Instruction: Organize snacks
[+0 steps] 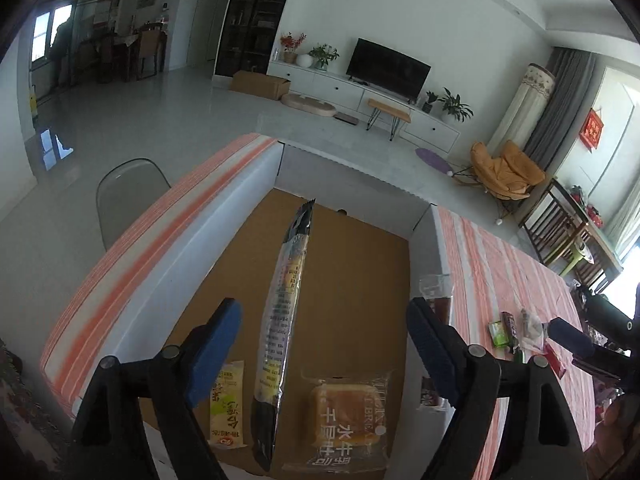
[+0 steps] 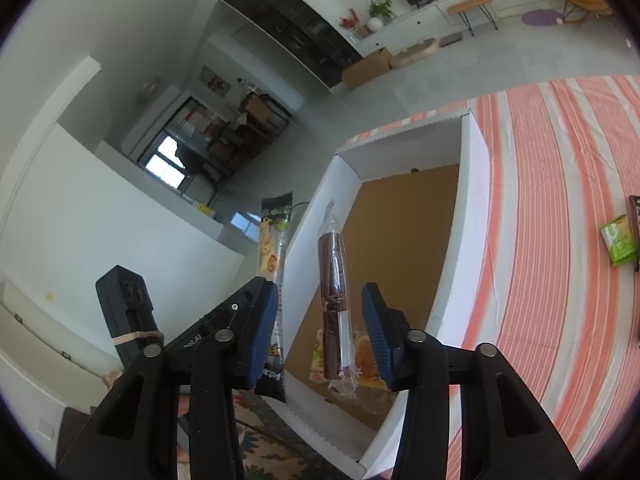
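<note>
Left gripper [image 1: 324, 350]: blue-padded jaws spread wide over the white cardboard box with a brown floor [image 1: 360, 264]. Between them, touching neither pad, stands a long narrow snack pack with a black top and yellow printed side [image 1: 282, 320]; it is seen edge-on, its long axis running away from the camera, the crimped black end pointing toward the box's far wall. Whether it rests on the floor of the box or is in the air cannot be told.

On the box floor lie a small yellow sachet [image 1: 227, 408], just beside the left pad, and a square clear-wrapped orange bread cake [image 1: 346, 420].

Right gripper [image 2: 320, 332]: jaws likewise spread, no pad pressing on anything. Between them stands a long clear-wrapped dark brown bar [image 2: 334, 308], its long axis near upright in this view, the twisted clear end uppermost, over the near end of the box.

The box sits on an orange-and-white striped tablecloth [image 2: 560, 240], where a green packet [image 2: 618, 242] lies well apart from the box.
</note>
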Available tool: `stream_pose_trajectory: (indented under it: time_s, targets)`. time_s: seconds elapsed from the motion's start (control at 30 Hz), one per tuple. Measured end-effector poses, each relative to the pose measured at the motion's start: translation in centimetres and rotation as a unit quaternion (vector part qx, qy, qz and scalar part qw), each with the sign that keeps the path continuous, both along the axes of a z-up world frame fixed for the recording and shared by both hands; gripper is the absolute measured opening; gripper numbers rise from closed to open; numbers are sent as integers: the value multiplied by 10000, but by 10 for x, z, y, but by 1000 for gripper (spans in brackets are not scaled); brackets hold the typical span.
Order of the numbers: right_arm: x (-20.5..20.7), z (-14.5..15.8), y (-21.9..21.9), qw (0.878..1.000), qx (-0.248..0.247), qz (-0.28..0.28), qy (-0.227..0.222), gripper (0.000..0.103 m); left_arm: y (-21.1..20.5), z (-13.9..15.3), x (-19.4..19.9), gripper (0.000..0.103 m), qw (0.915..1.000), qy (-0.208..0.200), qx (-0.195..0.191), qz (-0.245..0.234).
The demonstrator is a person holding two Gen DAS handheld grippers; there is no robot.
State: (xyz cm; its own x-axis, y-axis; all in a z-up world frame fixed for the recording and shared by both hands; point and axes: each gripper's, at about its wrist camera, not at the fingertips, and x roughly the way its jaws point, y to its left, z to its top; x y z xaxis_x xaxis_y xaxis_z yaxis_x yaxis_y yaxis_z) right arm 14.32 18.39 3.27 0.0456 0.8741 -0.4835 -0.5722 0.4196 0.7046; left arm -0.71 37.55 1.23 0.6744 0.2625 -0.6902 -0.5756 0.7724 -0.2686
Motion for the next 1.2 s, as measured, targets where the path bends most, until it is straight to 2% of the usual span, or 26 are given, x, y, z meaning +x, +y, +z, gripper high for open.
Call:
stream_pose_trajectory:
  time_s: [0.07,0.1,0.17,0.2,0.27,0.3,0.37,0.4,0.43,0.47,0.5,0.53,0.57,0.63,0.67,0.7,0.73,0.8,0.87,0.97,1.07,1.2]
  targets:
    - [2,-13,-24,9999,-62,-113,-95,67,-10,-13,-3,87,10000,-32,-20,-59]
    - [3,-23,-40,9991,-262,-266,-219,67,-19,-18,0,87,9998,-36,-46,-204]
    - [5,-48,-88,9903,-955,-855,-544,67,-45,-23,4,87,9983,-41,-75,-571]
    - [7,-64,-115,9820,-1313,-1205,-627,67,-64,-23,6,87,9964,-79,-105,-841]
    - [8,-99,-178,9564,-1983,-2043,-651,67,-113,-22,22,89,9874,-143,-190,-1566]
    - [8,-115,-208,9390,-2322,-2454,-643,67,-140,-23,30,90,9795,-153,-239,-1996]
    - [8,-142,-261,9014,-2932,-3146,-507,68,-197,-26,51,98,9578,-85,-350,-2850]
    - [8,-151,-285,8856,-3082,-3452,-402,68,-223,-32,62,99,9446,-46,-409,-3256]
    - [8,-158,-307,8723,-3135,-3742,-277,68,-246,-40,75,99,9347,26,-424,-3529]
    - [10,-166,-325,8596,-3166,-4008,-149,68,-267,-50,88,99,9293,126,-379,-3672]
    - [12,-171,-339,8515,-3100,-4229,79,68,-284,-62,102,99,9278,238,-293,-3713]
    - [15,-165,-351,8506,-2837,-4426,114,67,-296,-75,118,99,9291,367,-176,-3677]
    - [20,-161,-354,8435,-2899,-4523,38,67,-304,-88,133,99,9314,523,-43,-3602]
    - [39,-157,-347,8190,-3483,-4541,-428,67,-314,-114,159,99,9367,850,219,-3389]
    - [47,-158,-344,8056,-3732,-4559,-618,68,-318,-127,167,99,9368,990,311,-3342]
    - [57,-162,-343,7921,-3956,-4593,-708,69,-320,-139,176,99,9365,1098,408,-3306]
    - [66,-169,-344,7846,-4075,-4621,-690,70,-319,-149,185,99,9352,1207,508,-3291]
    - [78,-177,-348,7843,-3949,-4738,-675,71,-319,-164,202,99,9326,1351,711,-3271]
    - [84,-181,-352,7809,-3884,-4849,-660,79,-320,-168,216,103,9308,1290,1025,-3264]
    - [90,-185,-357,7937,-3755,-4751,-576,90,-314,-169,238,103,9335,1156,1056,-3226]
    - [89,-184,-356,7939,-3773,-4733,-576,91,-300,-170,259,103,9423,1145,990,-2987]
    - [89,-184,-355,7934,-3786,-4731,-578,92,-297,-173,266,103,9415,1153,996,-3005]
